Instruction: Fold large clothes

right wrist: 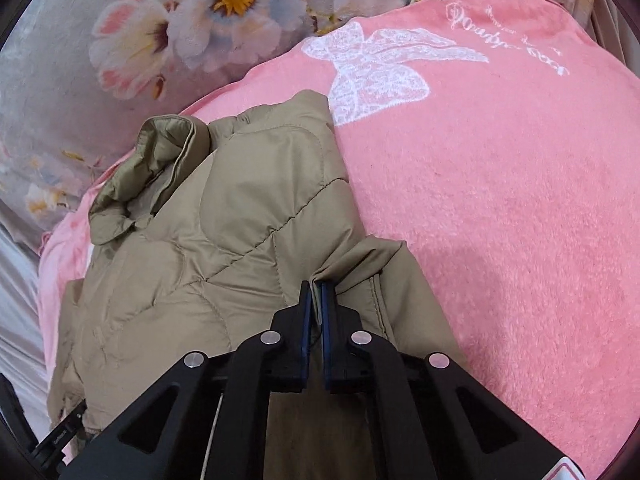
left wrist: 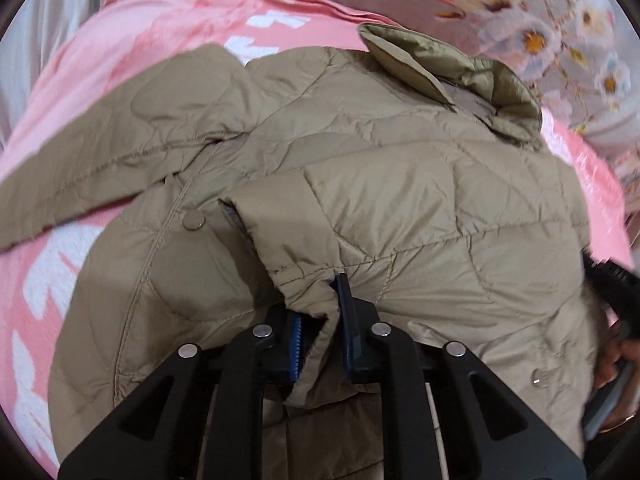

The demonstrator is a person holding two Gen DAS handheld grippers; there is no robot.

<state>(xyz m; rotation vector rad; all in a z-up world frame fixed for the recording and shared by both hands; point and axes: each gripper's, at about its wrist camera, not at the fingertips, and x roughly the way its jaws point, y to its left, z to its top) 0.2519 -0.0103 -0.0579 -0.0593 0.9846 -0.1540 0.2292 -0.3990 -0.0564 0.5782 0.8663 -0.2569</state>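
Note:
A tan quilted jacket (left wrist: 400, 184) lies on a pink blanket (left wrist: 80, 92), collar (left wrist: 452, 76) at the far side. My left gripper (left wrist: 320, 300) is shut on a sleeve cuff, which is bunched between the blue pads. In the right wrist view the same jacket (right wrist: 240, 216) lies at the left, collar (right wrist: 156, 160) towards the far left. My right gripper (right wrist: 316, 292) is shut on a fold of the jacket's edge. The right gripper also shows in the left wrist view at the right edge (left wrist: 612, 288), with the hand that holds it.
The pink blanket (right wrist: 500, 200) carries a white bow print (right wrist: 372, 72) and script lettering. A grey floral bedcover (right wrist: 140, 40) lies beyond it, also in the left wrist view (left wrist: 540, 12). A pale sheet (right wrist: 16, 300) shows at the left edge.

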